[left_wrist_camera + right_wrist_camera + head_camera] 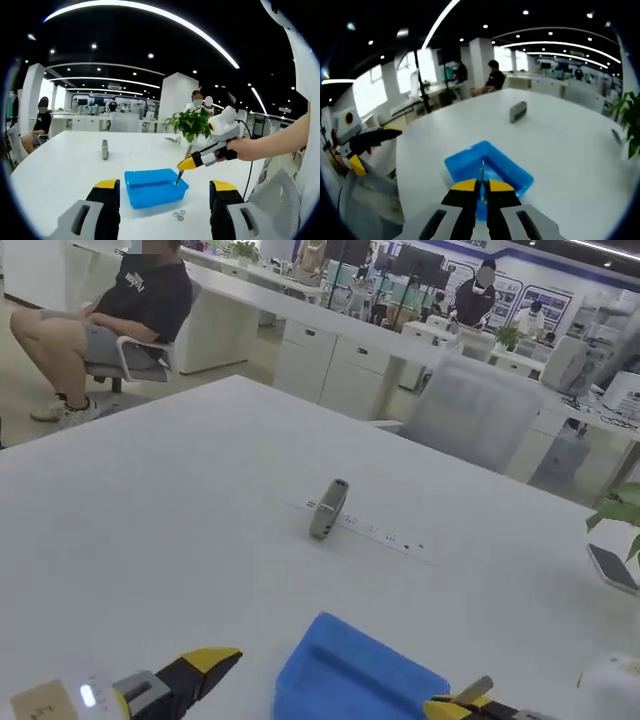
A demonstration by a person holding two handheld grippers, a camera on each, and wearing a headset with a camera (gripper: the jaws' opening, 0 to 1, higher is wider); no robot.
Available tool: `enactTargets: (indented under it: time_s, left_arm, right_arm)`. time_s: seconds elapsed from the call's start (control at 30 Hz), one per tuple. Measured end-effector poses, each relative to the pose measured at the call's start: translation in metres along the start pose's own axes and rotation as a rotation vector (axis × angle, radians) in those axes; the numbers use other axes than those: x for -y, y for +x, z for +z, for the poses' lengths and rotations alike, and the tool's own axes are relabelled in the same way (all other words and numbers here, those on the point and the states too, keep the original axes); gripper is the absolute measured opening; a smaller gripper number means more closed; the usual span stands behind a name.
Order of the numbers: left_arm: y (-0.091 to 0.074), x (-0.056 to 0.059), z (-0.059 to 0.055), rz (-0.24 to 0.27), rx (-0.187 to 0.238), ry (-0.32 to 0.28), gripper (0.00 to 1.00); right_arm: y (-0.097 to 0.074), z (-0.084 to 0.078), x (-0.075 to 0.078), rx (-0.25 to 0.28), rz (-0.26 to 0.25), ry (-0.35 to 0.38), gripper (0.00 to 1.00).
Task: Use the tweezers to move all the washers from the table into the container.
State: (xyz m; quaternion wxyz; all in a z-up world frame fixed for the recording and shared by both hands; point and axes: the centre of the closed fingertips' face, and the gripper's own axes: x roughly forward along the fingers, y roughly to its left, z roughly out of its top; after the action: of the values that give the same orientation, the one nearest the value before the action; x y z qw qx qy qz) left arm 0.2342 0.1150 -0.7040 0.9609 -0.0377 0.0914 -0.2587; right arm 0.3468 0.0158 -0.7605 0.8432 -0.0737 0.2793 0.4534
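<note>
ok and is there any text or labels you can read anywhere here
Nothing reads clearly.
White print on the seated person's black shirt: blurred.
Wall posters: too small.
Marks on the table strip: too small.
Blue container: no text seen.

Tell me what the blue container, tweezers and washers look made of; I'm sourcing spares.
Blue container: likely plastic, uniform colour, soft sheen, rounded moulded rim. Tweezers: apparently metal, thin grey blades. Washers: probably metal, pale grey rings, too small to be sure.
</note>
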Motion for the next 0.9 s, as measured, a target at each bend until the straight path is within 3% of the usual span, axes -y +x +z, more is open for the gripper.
enactTargets:
  time_s: [0.1,0.17,0.47,0.63,0.73,0.9]
  left_arm:
    - [-0.002,0.001,0.002,-0.003,0.008,-0.007,0.69]
    - [-0.003,0.0,0.001,0.0,0.004,0.001,0.66]
    - [-0.006,-0.014,0.006,0.069,0.033,0.019,0.78]
    - [-0.006,-0.019,0.001,0.093,0.008,0.029,0.77]
    - [-0.006,-0.021,0.003,0.11,0.016,0.06,0.8]
    - [-0.007,-0.023,0.002,0.115,0.014,0.05,0.8]
  right_arm:
    - [0.01,-0.006,0.013,-0.02,-0.018,0.028,0.03]
    - [0.016,-0.009,0.019,-0.046,-0.029,0.003,0.03]
    - [0.036,-0.018,0.025,-0.096,-0.015,-0.002,0.03]
    - [0.035,-0.02,0.024,-0.112,-0.014,-0.029,0.03]
    - [0.032,-0.02,0.025,-0.116,-0.016,-0.03,0.03]
    - [0.022,-0.007,0.017,-0.07,0.0,-0.03,0.03]
